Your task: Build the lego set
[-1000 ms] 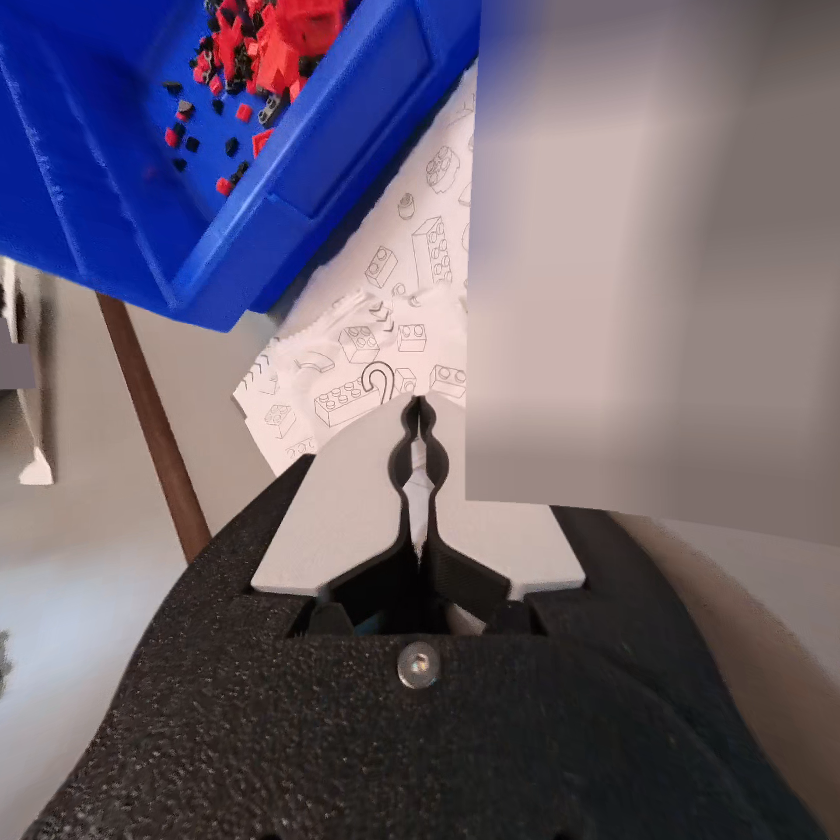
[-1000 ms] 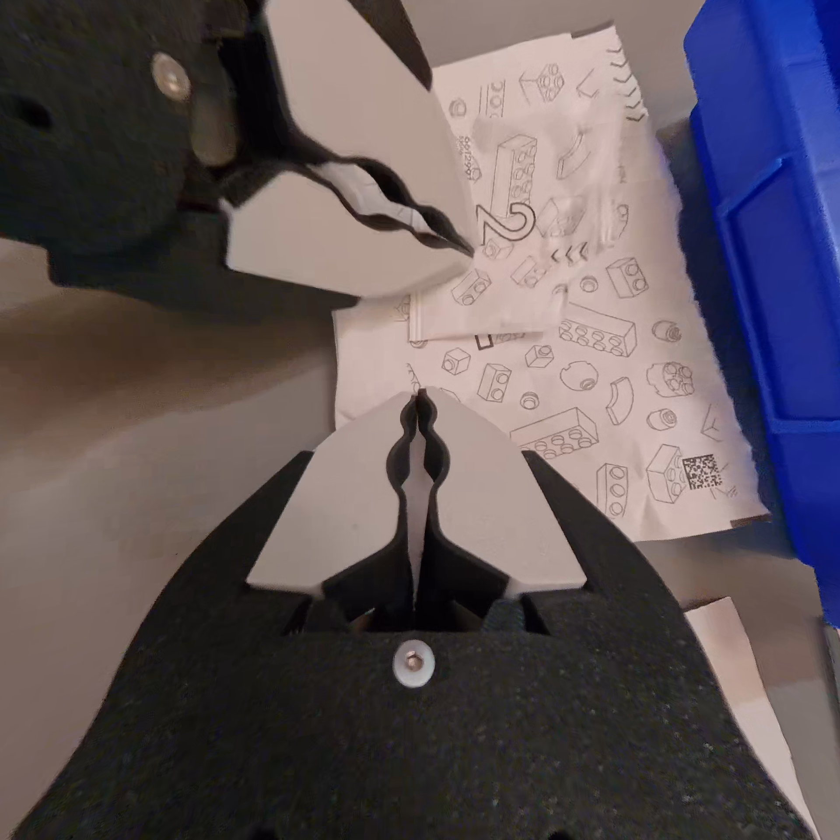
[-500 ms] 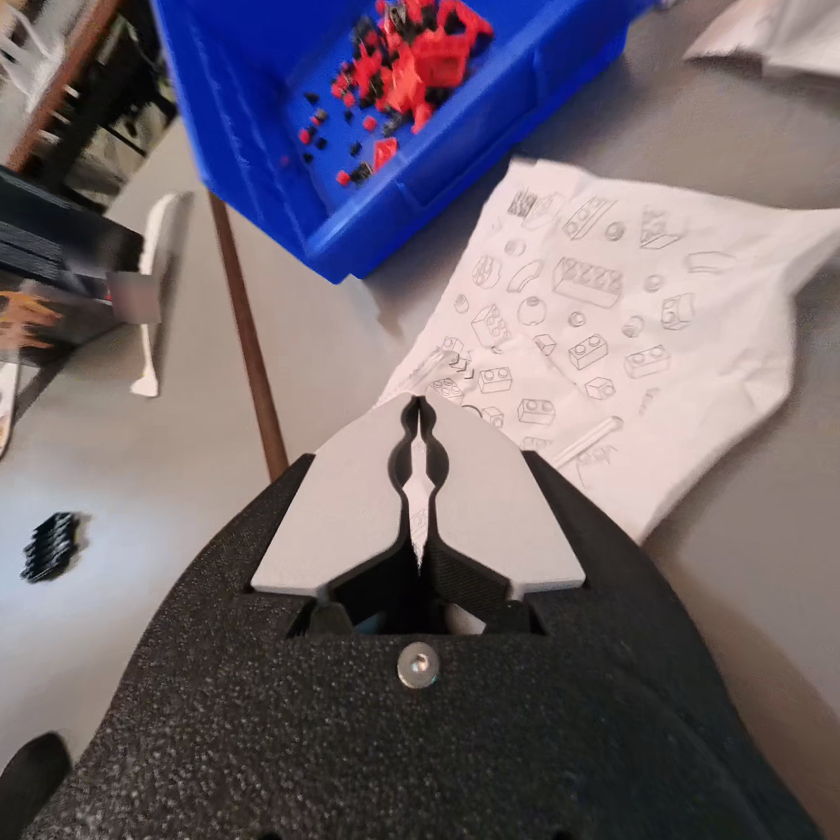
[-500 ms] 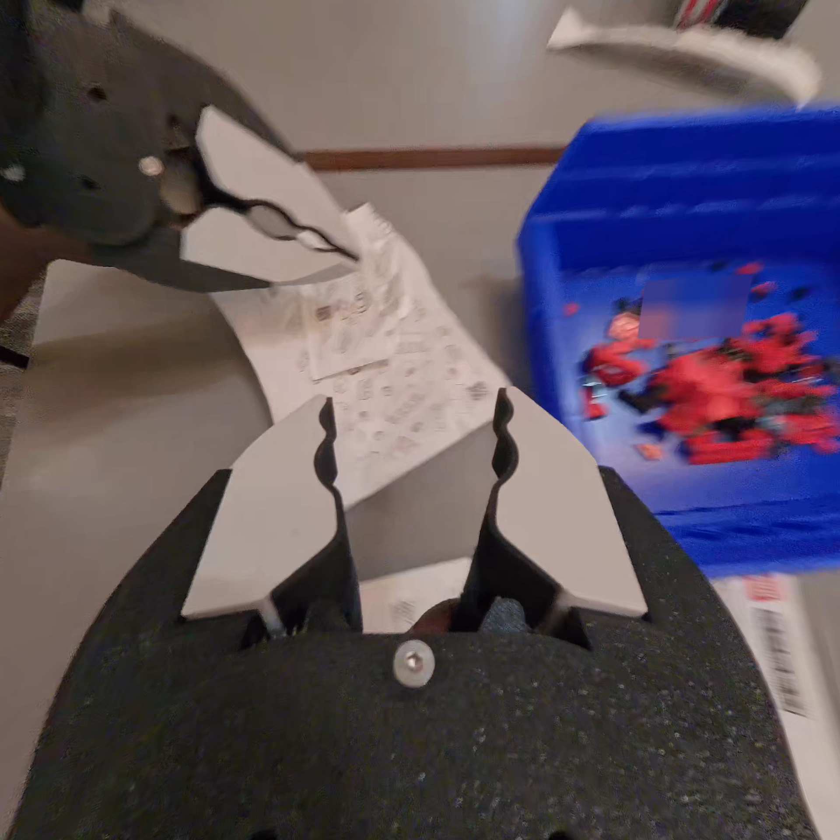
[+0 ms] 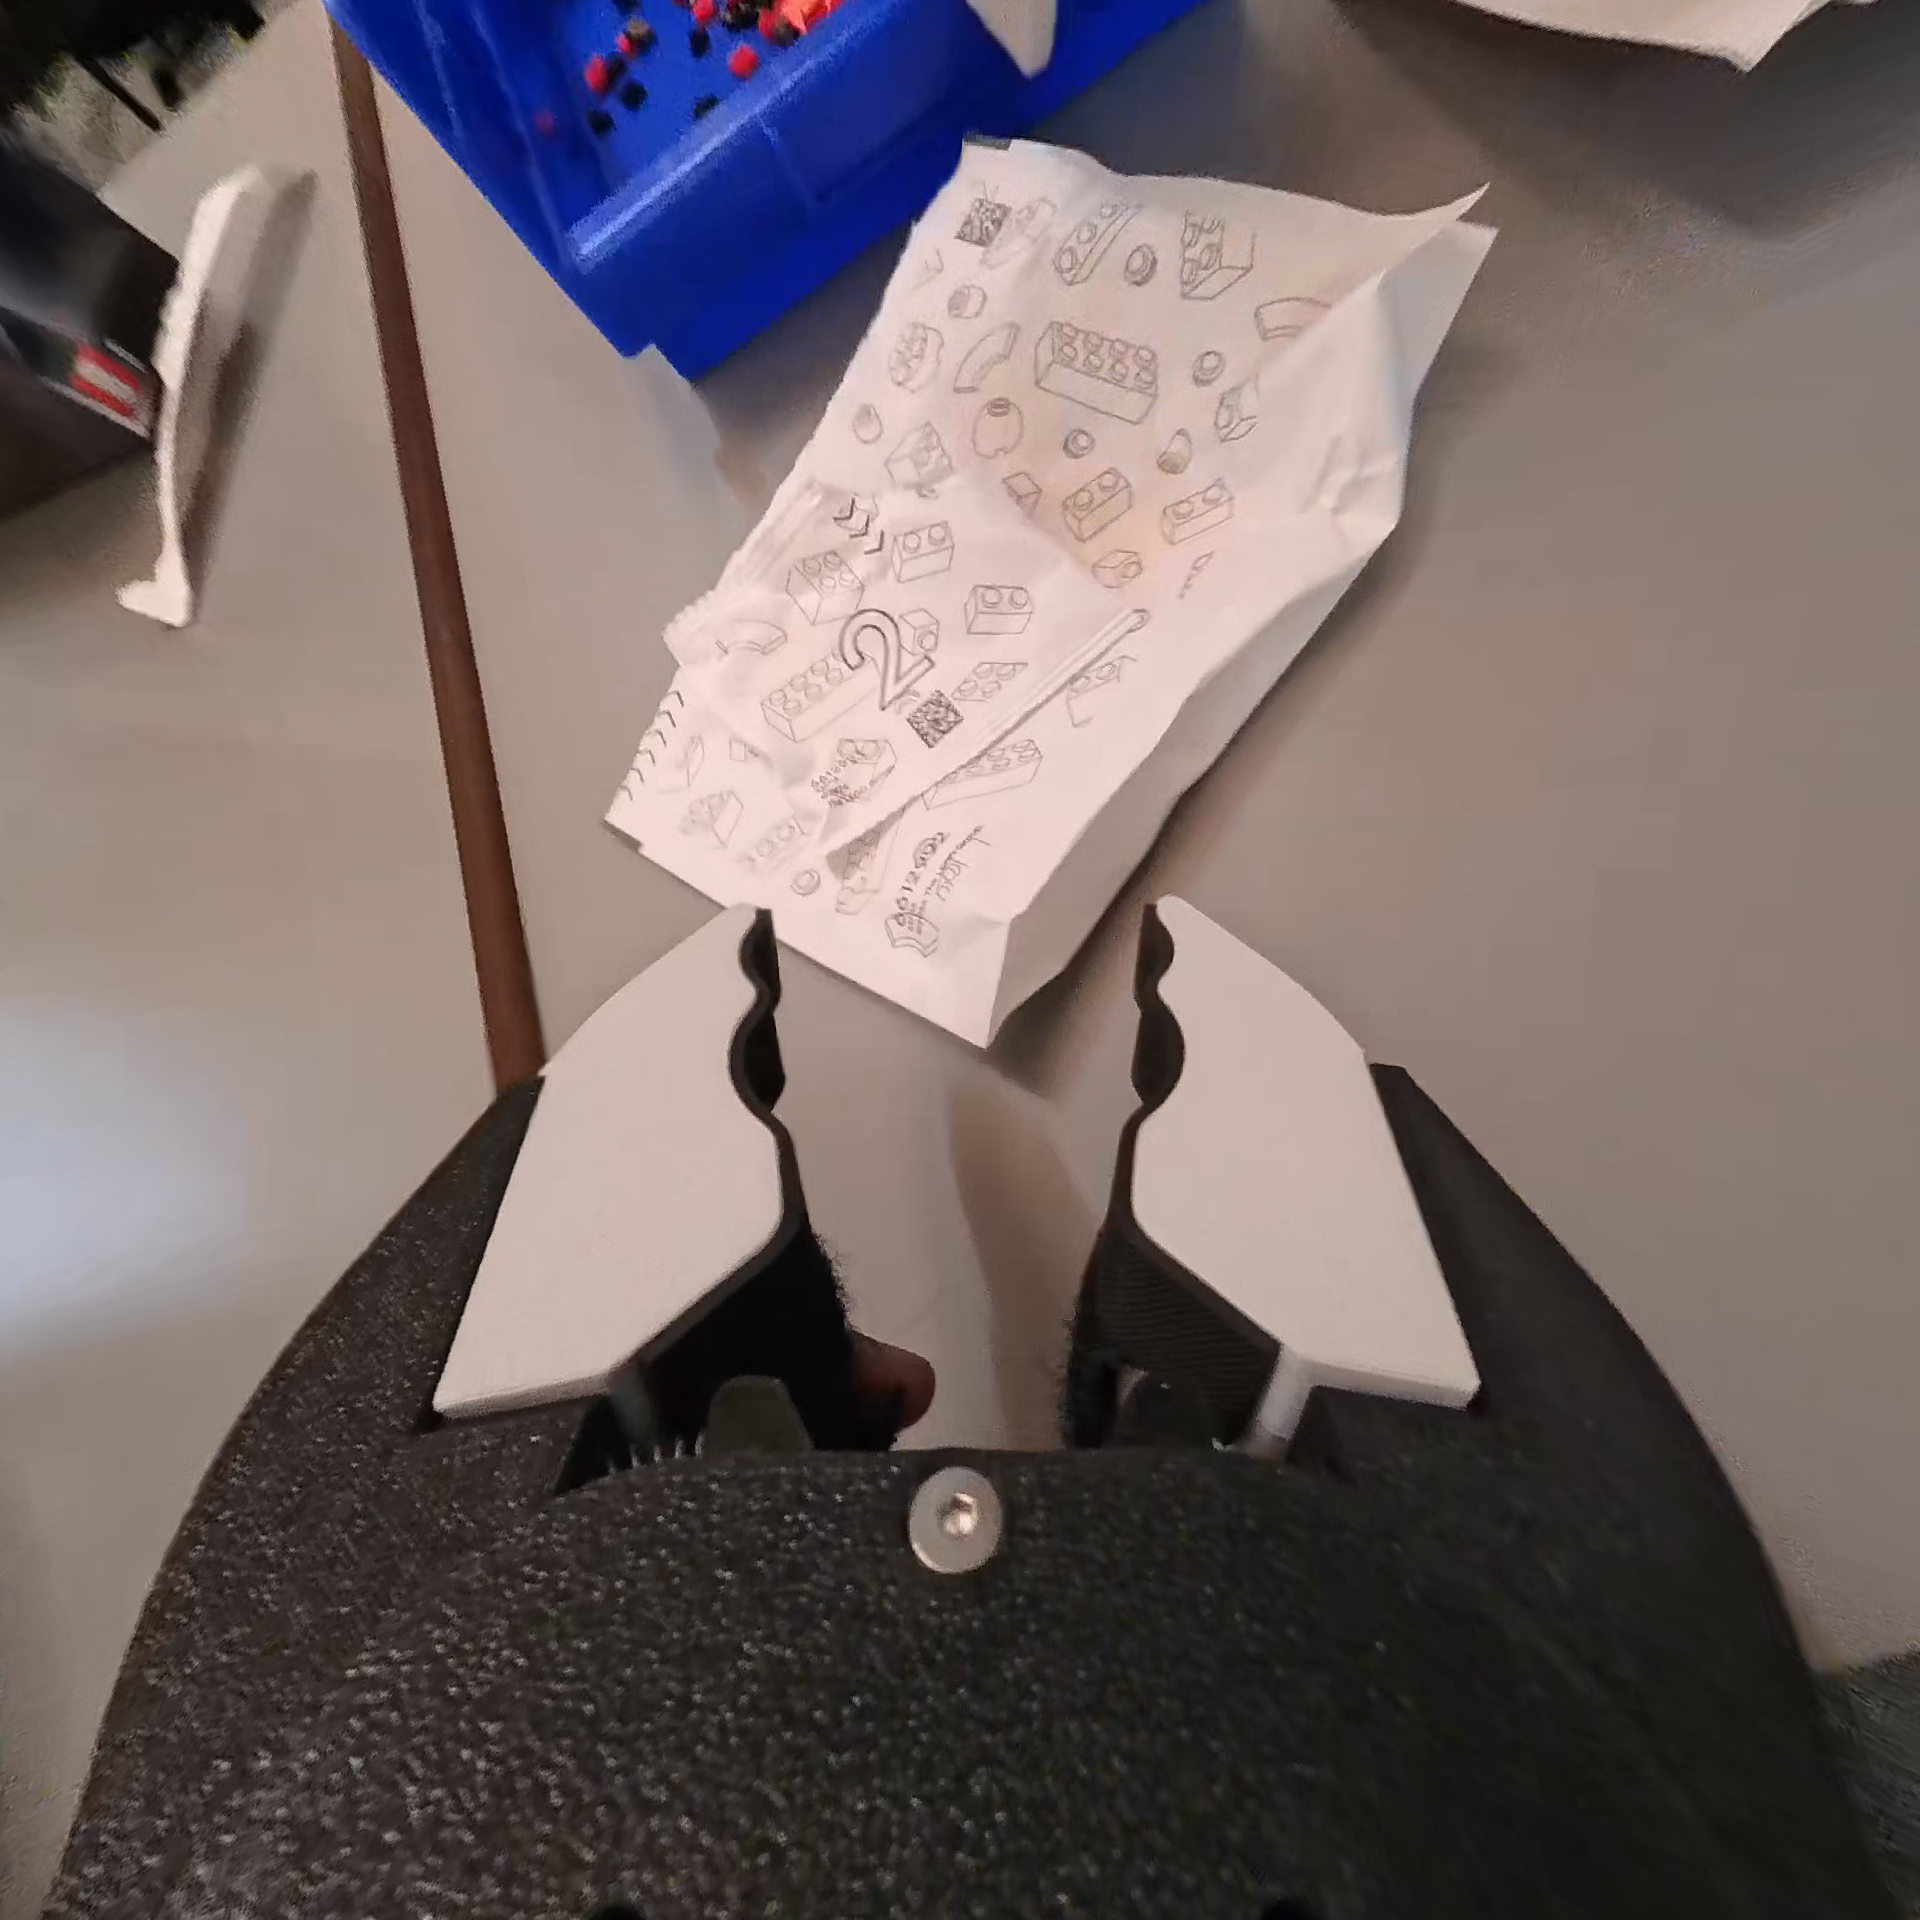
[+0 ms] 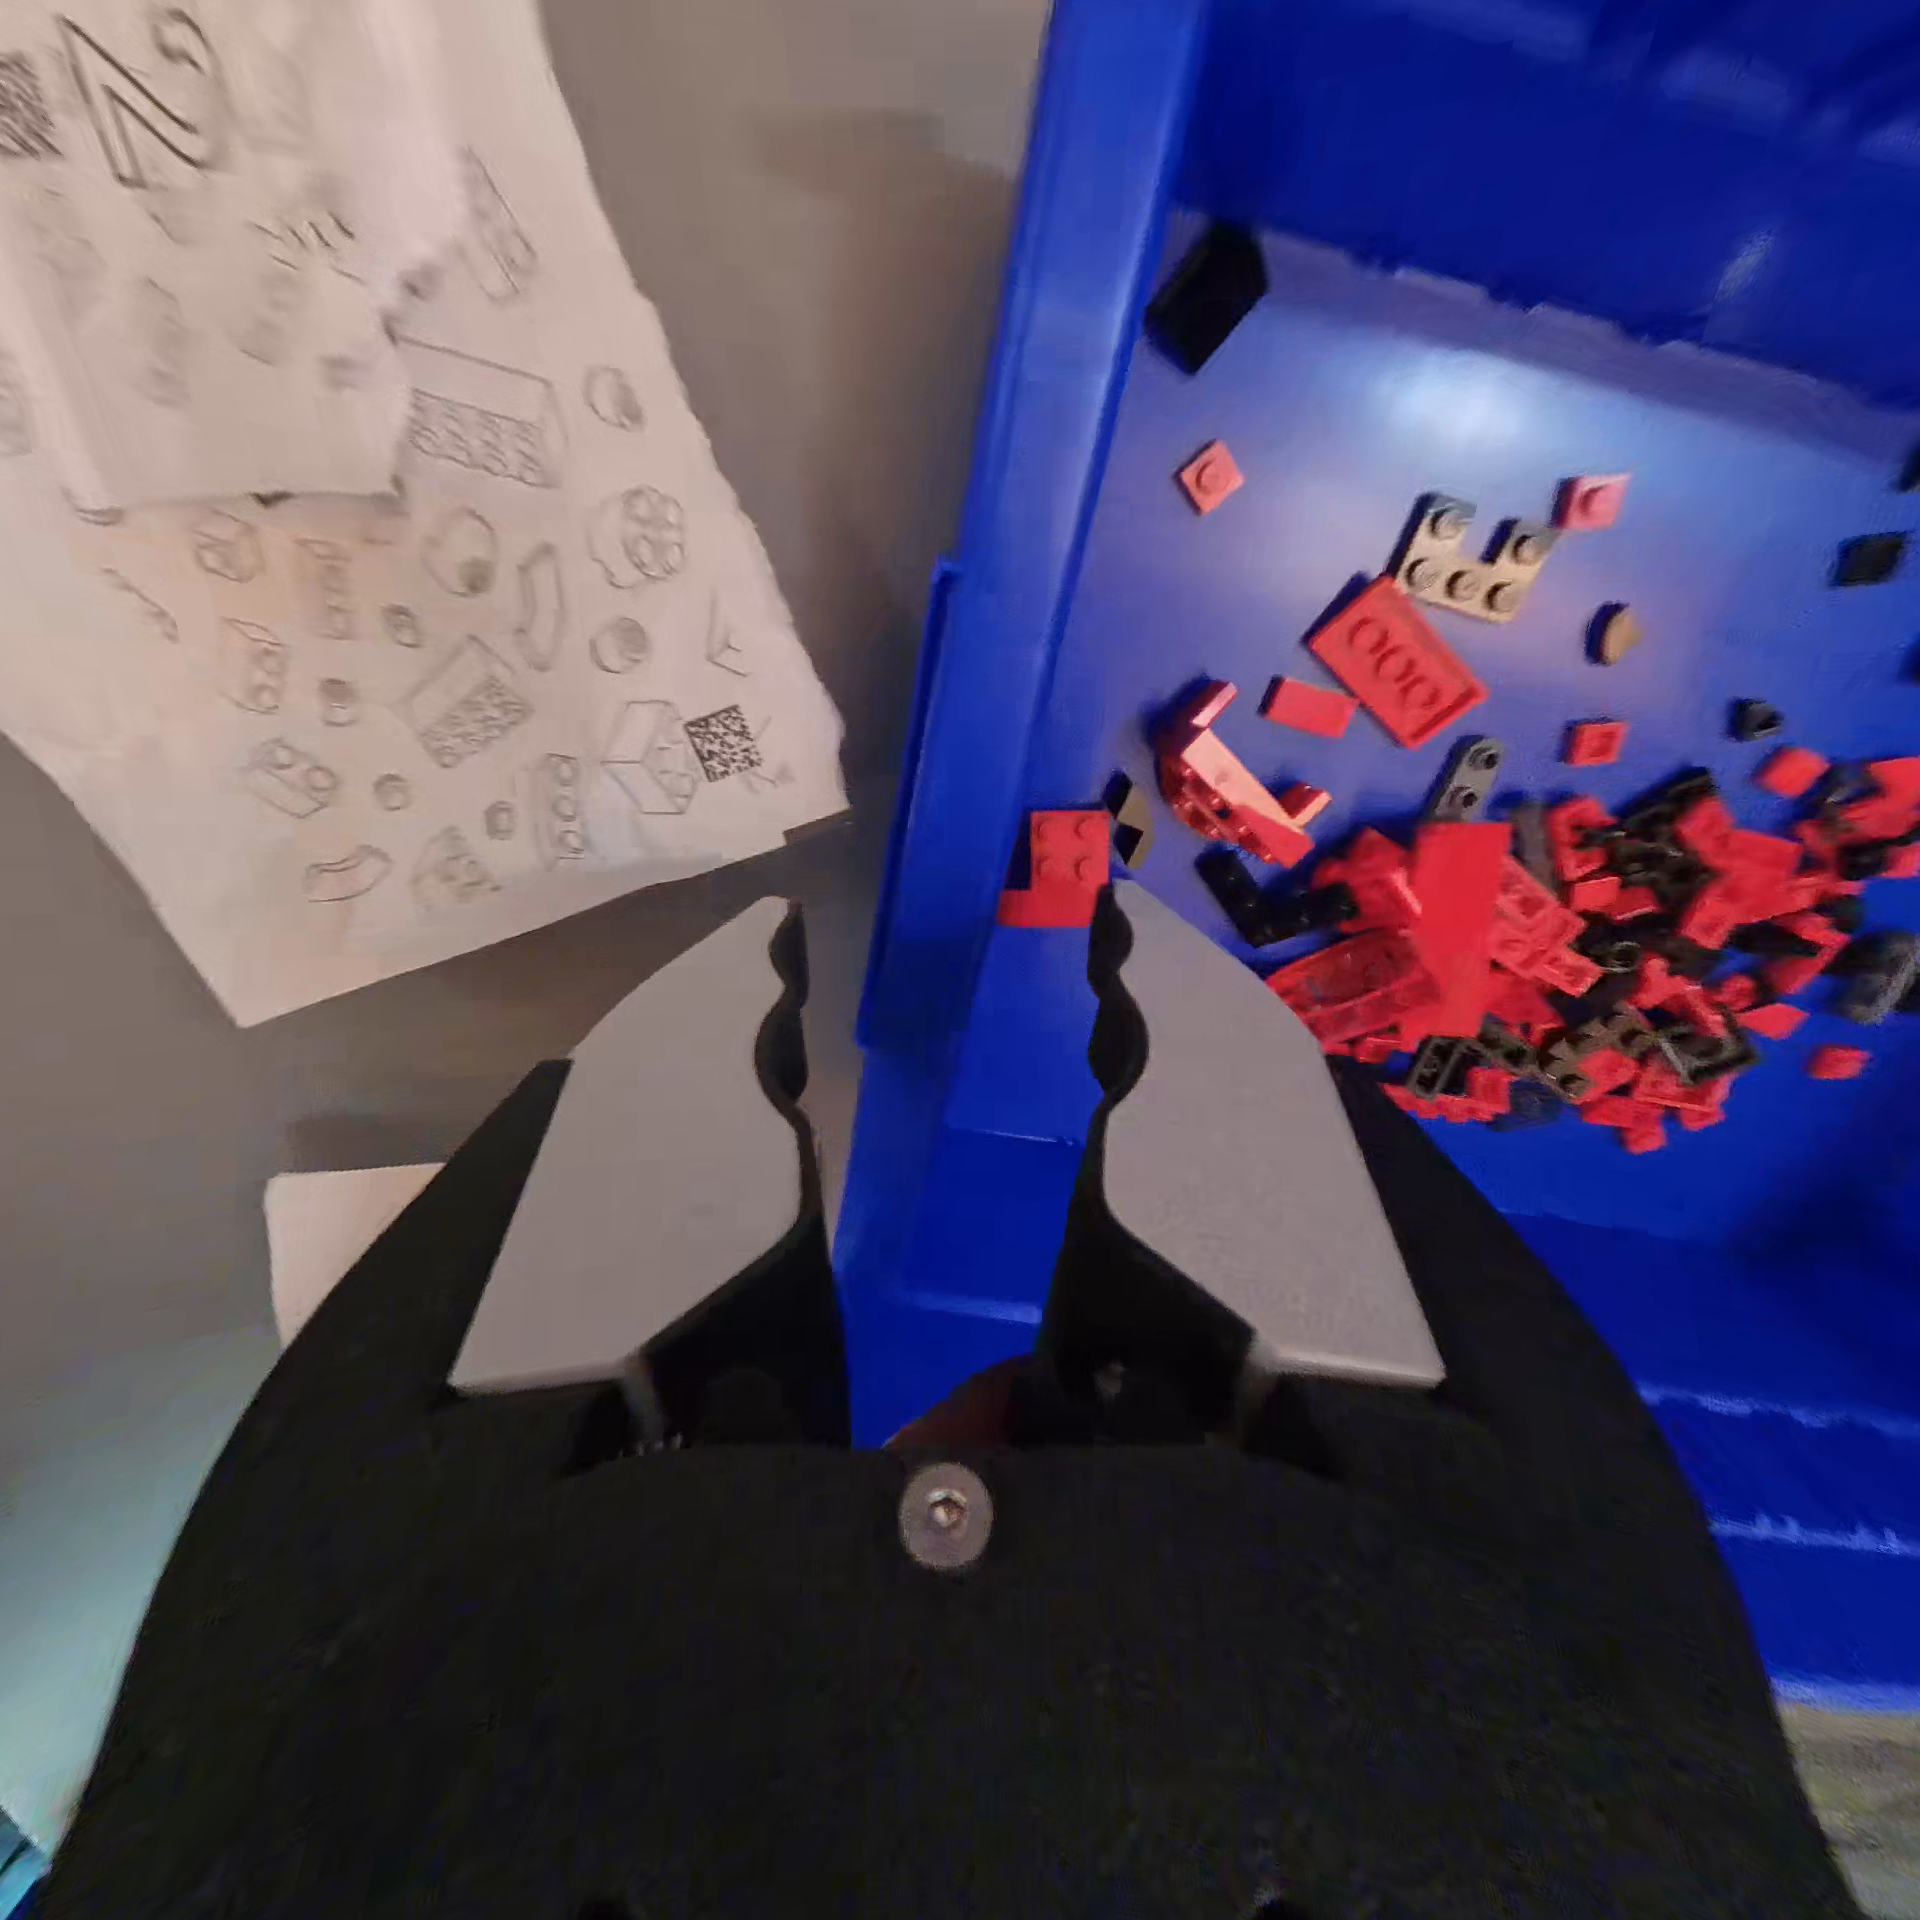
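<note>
The left gripper [image 5: 951, 920] is wide open and holds nothing; just past its tips, a little to the left of the middle, lies a white paper bag [image 5: 1049, 540] with little brick drawings on it; the bag lies flat and crumpled on the grey table [image 5: 1558, 727], and its long way runs from the near left to the far right; its near corner sits between the two open fingers but does not touch them. Farther off on the left stands a blue bin [image 5: 727, 239]. The right gripper [image 6: 945, 914] is wide open too, with nothing in it; it hangs over the near left wall of the blue bin [image 6: 966, 727]; a red brick [image 6: 1065, 862] lies just past its right finger [image 6: 1226, 1122]; a heap of red and black bricks [image 6: 1558, 935] lies to the right; the paper bag [image 6: 416, 582] lies to its far left.
</note>
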Demonstrator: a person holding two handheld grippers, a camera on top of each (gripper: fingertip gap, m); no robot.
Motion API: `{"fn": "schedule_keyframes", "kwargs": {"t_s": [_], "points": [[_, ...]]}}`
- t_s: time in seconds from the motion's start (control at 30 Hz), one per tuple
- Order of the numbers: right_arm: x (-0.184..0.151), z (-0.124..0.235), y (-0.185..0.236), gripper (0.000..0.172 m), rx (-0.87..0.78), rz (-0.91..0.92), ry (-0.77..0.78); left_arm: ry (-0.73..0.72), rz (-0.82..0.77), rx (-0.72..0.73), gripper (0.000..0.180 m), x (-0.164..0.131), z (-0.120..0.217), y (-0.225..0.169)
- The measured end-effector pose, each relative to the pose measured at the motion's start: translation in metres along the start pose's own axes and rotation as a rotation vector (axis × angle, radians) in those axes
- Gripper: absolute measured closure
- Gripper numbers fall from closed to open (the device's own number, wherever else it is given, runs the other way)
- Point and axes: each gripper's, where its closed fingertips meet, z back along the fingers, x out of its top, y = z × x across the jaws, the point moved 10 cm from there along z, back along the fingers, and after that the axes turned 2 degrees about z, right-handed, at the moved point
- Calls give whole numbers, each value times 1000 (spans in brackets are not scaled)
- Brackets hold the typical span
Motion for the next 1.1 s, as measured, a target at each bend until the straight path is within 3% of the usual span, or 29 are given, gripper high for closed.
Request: {"fn": "schedule_keyframes", "kwargs": {"t_s": [0.03, 0.1, 0.3, 0.4, 0.5, 0.6, 0.7, 0.77, 0.83, 0.9, 1.0, 1.1], "points": [[-2, -6, -1, 130, 6, 1, 8, -5, -45, 26, 116, -1, -3, 2], [-4, -14, 0, 146, 34, 8, 16, 4, -126, 42, 119, -3, -11, 6], [-5, -7, 0, 149, -25, -43, 33, 21, -148, -52, 162, 4, -32, 9], [-7, 7, -3, 149, -40, -85, -16, 48, -91, -29, 165, 11, -40, -4], [-7, 20, -5, 148, -65, -113, -49, 88, 114, 51, 166, 22, -44, -22], [-7, 28, -4, 147, -80, -111, -64, 11, 252, -76, 157, 42, -43, -53], [-8, 34, 0, 147, -91, -99, -66, -101, 289, -103, 144, 54, -25, -58], [-9, 38, 3, 146, -97, -92, -64, -163, 331, -146, 147, 51, -6, -52], [-8, 42, 6, 146, -98, -82, -61, -133, 329, -154, 148, 38, 5, -46], [-6, 44, 10, 146, -98, -73, -41, -53, 346, -211, 152, 25, -4, -46], [-1, 45, 17, 146, -116, -75, -14, -68, 416, -352, 158, 27, -29, -58], [3, 49, 25, 145, -123, -92, -2, -138, 457, -337, 165, 41, -48, -58]]}}
